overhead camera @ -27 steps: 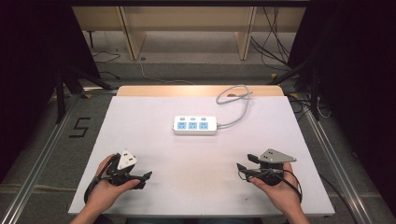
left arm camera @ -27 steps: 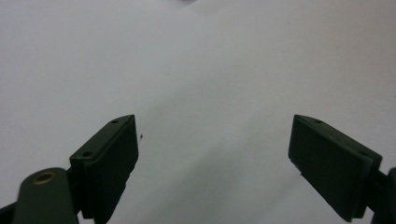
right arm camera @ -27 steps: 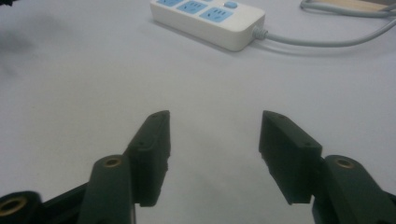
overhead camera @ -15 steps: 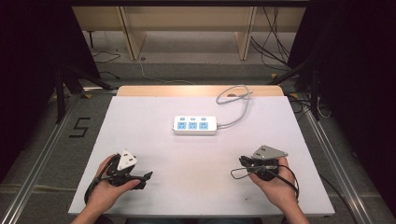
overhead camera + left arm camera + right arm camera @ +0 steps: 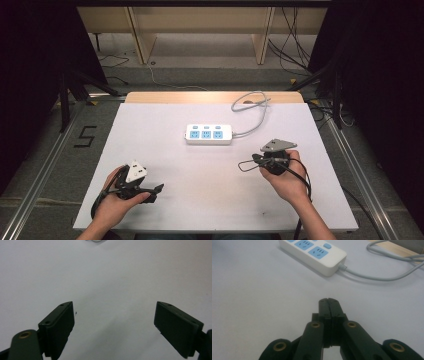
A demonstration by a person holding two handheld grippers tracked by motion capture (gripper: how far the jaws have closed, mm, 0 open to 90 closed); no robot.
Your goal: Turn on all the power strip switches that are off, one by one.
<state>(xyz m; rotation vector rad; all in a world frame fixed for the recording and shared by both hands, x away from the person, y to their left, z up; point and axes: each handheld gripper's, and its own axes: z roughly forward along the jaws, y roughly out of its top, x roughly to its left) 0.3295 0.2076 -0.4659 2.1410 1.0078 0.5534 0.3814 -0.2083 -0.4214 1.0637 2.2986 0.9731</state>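
Left hand (image 5: 116,197) at 7 o'clock, forearm entering from the bottom | black two-jaw left gripper (image 5: 156,189) pointing toward 3 o'clock, jaws standing wide apart, nothing between them | right hand (image 5: 286,180) at 4 o'clock | black two-jaw right gripper (image 5: 254,158) pointing toward 9 o'clock, jaws pressed together, empty.

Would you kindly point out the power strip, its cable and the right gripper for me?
power strip (image 5: 209,134): high view, middle blue socket on its top face.
cable (image 5: 372,278): right gripper view, grey run just past the strip's end.
right gripper (image 5: 329,302): right gripper view, tips of its closed jaws.
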